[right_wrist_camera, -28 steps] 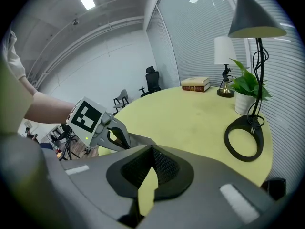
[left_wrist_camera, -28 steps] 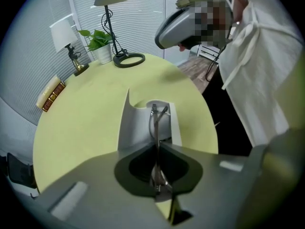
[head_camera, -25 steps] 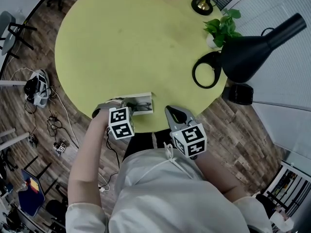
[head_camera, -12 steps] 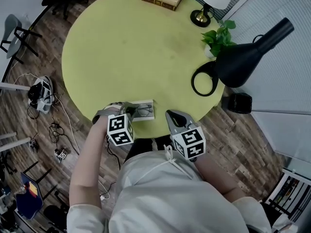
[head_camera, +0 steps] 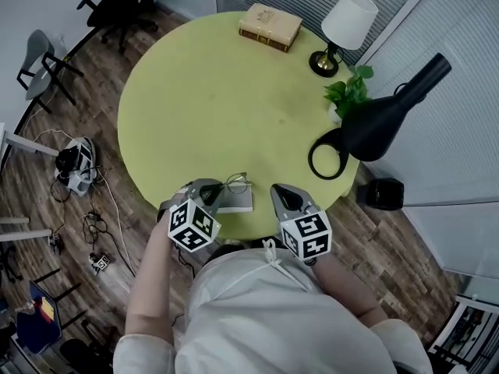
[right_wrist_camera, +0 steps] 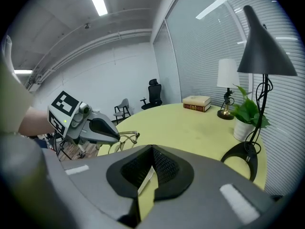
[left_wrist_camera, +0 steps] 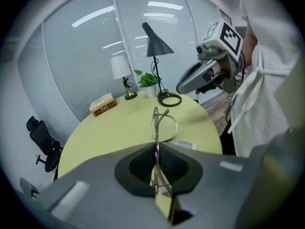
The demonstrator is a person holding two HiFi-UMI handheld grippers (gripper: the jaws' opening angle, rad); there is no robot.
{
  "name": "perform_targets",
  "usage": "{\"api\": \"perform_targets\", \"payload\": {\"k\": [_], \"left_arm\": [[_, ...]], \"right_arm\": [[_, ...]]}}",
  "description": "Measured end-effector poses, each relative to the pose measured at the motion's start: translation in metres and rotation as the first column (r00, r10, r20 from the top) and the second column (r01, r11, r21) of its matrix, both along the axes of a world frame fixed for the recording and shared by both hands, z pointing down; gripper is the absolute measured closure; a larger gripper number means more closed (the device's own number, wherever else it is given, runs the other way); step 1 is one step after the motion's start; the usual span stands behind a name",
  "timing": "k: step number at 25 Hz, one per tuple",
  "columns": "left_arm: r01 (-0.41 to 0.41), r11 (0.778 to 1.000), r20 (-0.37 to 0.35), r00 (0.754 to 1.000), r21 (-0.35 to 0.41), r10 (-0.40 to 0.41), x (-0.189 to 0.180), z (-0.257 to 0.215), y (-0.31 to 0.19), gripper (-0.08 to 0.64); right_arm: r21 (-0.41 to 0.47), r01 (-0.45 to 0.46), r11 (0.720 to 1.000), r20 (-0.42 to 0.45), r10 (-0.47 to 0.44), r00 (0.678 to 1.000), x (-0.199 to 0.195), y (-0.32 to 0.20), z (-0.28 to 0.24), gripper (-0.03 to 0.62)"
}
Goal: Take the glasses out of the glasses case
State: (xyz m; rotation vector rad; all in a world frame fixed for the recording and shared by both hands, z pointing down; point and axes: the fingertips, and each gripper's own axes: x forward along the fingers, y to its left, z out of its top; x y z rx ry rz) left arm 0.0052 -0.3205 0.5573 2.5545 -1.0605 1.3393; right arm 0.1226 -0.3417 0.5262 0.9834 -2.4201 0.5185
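The thin metal-framed glasses [head_camera: 236,182] hang just above the open pale glasses case [head_camera: 236,202], which lies at the near edge of the round yellow table [head_camera: 218,100]. My left gripper [head_camera: 214,188] is shut on the glasses; in the left gripper view the frame [left_wrist_camera: 162,125] stands edge-on between the jaws, with the case [left_wrist_camera: 187,144] beyond it. The right gripper [head_camera: 277,191] hovers shut and empty just right of the case. In the right gripper view the left gripper [right_wrist_camera: 93,126] carries the glasses [right_wrist_camera: 121,140].
A book [head_camera: 270,26], a white table lamp [head_camera: 343,26], a potted plant [head_camera: 347,93] and a black desk lamp [head_camera: 374,127] with a ring base stand along the table's far and right side. Chairs [head_camera: 39,65] and cables lie on the wooden floor at left.
The left gripper has lifted the glasses up out of the case. The right gripper stayed beside it. The head view has tilted, showing more of the table's far side.
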Motion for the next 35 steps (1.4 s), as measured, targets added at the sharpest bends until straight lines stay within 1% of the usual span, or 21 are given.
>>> {"api": "perform_targets", "payload": {"k": [3, 5, 6, 9, 12, 14, 15, 17, 19, 21, 22, 23, 24, 25, 27, 32, 35], "left_arm": [[0.087, 0.994, -0.088, 0.993, 0.061, -0.082, -0.005, -0.026, -0.004, 0.551], [0.152, 0.983, -0.155, 0.979, 0.106, -0.135, -0.009, -0.046, -0.006, 0.551], [0.188, 0.974, -0.193, 0.968, 0.130, -0.161, -0.012, -0.056, -0.008, 0.549], [0.295, 0.935, -0.299, 0.926, 0.197, -0.229, -0.022, -0.086, -0.011, 0.550], [0.396, 0.885, -0.384, 0.878, 0.246, -0.286, -0.031, -0.109, -0.011, 0.551], [0.471, 0.842, -0.440, 0.835, 0.262, -0.330, -0.041, -0.123, -0.010, 0.549], [0.512, 0.817, -0.469, 0.809, 0.267, -0.353, -0.046, -0.129, -0.009, 0.549], [0.597, 0.755, -0.533, 0.746, 0.270, -0.400, -0.058, -0.143, -0.007, 0.549], [0.676, 0.690, -0.595, 0.675, 0.260, -0.437, -0.069, -0.155, -0.003, 0.549], [0.737, 0.629, -0.643, 0.610, 0.246, -0.463, -0.077, -0.164, 0.001, 0.549], [0.762, 0.602, -0.662, 0.582, 0.240, -0.472, -0.080, -0.168, 0.004, 0.549], [0.781, 0.579, -0.678, 0.558, 0.234, -0.478, -0.082, -0.172, 0.007, 0.549], [0.794, 0.564, -0.690, 0.541, 0.229, -0.481, -0.083, -0.175, 0.010, 0.549], [0.801, 0.555, -0.697, 0.531, 0.226, -0.482, -0.082, -0.177, 0.013, 0.549], [0.803, 0.552, -0.700, 0.527, 0.225, -0.482, -0.081, -0.178, 0.018, 0.549], [0.799, 0.563, -0.699, 0.527, 0.212, -0.484, -0.073, -0.173, 0.020, 0.549], [0.800, 0.563, -0.694, 0.525, 0.206, -0.492, -0.069, -0.169, 0.020, 0.549]], "right_arm": [[0.027, 0.003, 1.000, 0.009, -0.004, 1.000, -0.003, -0.004, -0.011, 0.592], [0.043, 0.007, 0.999, 0.013, -0.007, 1.000, -0.005, -0.006, -0.018, 0.592], [0.050, 0.008, 0.999, 0.015, -0.008, 1.000, -0.006, -0.007, -0.021, 0.592], [0.072, 0.012, 0.997, 0.023, -0.014, 1.000, -0.010, -0.010, -0.031, 0.592], [0.092, 0.021, 0.996, 0.029, -0.023, 0.999, -0.012, -0.012, -0.039, 0.592], [0.105, 0.025, 0.994, 0.034, -0.029, 0.999, -0.014, -0.013, -0.045, 0.592], [0.111, 0.026, 0.993, 0.037, -0.030, 0.999, -0.015, -0.013, -0.048, 0.592], [0.124, 0.025, 0.992, 0.047, -0.032, 0.998, -0.016, -0.014, -0.055, 0.592], [0.139, 0.024, 0.990, 0.062, -0.032, 0.998, -0.017, -0.015, -0.061, 0.592], [0.155, 0.020, 0.988, 0.079, -0.033, 0.996, -0.018, -0.016, -0.067, 0.592], [0.161, 0.020, 0.987, 0.085, -0.034, 0.996, -0.018, -0.016, -0.070, 0.592], [0.166, 0.022, 0.986, 0.088, -0.037, 0.995, -0.018, -0.015, -0.073, 0.592], [0.170, 0.026, 0.985, 0.089, -0.041, 0.995, -0.019, -0.014, -0.076, 0.592], [0.173, 0.028, 0.984, 0.091, -0.044, 0.995, -0.019, -0.014, -0.079, 0.592], [0.181, 0.026, 0.983, 0.099, -0.044, 0.994, -0.018, -0.014, -0.086, 0.592], [0.196, 0.008, 0.981, 0.113, -0.031, 0.993, -0.013, -0.017, -0.092, 0.592], [0.200, 0.001, 0.980, 0.116, -0.024, 0.993, -0.011, -0.015, -0.092, 0.592]]}}
